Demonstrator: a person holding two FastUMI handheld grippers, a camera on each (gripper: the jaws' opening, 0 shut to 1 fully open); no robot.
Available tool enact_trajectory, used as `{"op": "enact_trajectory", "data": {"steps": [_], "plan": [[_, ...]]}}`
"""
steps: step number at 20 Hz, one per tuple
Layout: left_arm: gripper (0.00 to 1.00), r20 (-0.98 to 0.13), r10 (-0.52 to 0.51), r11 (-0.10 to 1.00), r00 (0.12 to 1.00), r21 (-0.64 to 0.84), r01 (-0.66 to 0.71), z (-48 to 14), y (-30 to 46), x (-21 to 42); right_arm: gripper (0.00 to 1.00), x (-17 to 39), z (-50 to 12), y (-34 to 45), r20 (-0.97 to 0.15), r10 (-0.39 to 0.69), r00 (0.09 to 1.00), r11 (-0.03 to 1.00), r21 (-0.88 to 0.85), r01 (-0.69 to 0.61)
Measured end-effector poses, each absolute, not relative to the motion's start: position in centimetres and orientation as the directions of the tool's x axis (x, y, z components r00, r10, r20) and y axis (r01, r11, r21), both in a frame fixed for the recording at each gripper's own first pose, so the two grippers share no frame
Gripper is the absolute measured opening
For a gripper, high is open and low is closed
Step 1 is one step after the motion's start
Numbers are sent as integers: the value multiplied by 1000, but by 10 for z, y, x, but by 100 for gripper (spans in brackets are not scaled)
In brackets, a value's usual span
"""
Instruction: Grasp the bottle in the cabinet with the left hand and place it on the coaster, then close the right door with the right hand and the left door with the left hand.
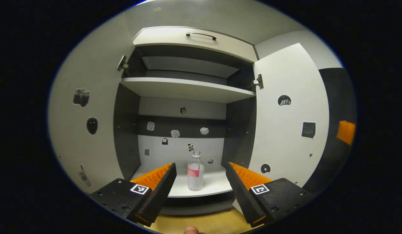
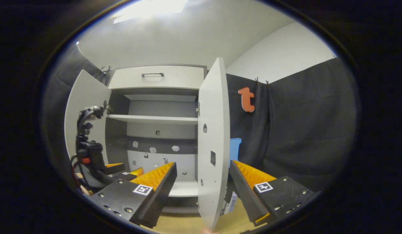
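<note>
A clear bottle (image 1: 195, 174) with a pink and white label stands upright near the front of the cabinet's lower shelf (image 1: 217, 185). My left gripper (image 1: 199, 165) is open in front of the cabinet, level with the bottle and short of it; the bottle shows in the gap between its fingers. Both doors stand open: the left door (image 1: 87, 130) and the right door (image 1: 285, 130). In the right gripper view my right gripper (image 2: 202, 163) is open, and the right door's free edge (image 2: 214, 146) stands in the gap between its fingers without touching either. The left gripper (image 2: 114, 168) shows at the far left there.
An empty upper shelf (image 1: 188, 89) crosses the cabinet, and a closed flap with a dark handle (image 1: 201, 35) sits above it. A wooden tabletop (image 1: 204, 224) lies below the cabinet. The booth's black cloth wall (image 2: 301, 136) hangs to the right of the right door.
</note>
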State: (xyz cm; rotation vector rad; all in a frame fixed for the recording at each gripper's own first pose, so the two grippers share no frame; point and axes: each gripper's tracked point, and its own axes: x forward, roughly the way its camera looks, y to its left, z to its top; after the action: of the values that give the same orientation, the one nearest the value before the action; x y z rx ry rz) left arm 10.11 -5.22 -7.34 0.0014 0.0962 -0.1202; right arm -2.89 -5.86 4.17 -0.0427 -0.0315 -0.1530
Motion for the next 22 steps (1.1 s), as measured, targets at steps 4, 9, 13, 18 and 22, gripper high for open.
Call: {"op": "enact_trajectory", "data": {"steps": [4,9,13,18,22], "plan": [[98,-137,-103,995,985,-5,103,-103,-53,143,98,-40,49,-79,57,-216,975,973,-66,219],[98,-172,-79,997,982,-21,77,-139,-47,192,98,-55,55,-103,77,-297,952,950,-80,302],[98,-192,-101,995,976,-9,101,-163,-50,218,98,-63,51,-117,71,-358,931,925,-107,364],[97,-227,-87,996,970,8,91,-185,-48,242,98,-69,44,-131,65,-417,907,900,-113,422],[97,-239,-62,997,969,37,73,-197,-44,258,98,-72,40,-139,56,-446,893,885,-117,450]]}}
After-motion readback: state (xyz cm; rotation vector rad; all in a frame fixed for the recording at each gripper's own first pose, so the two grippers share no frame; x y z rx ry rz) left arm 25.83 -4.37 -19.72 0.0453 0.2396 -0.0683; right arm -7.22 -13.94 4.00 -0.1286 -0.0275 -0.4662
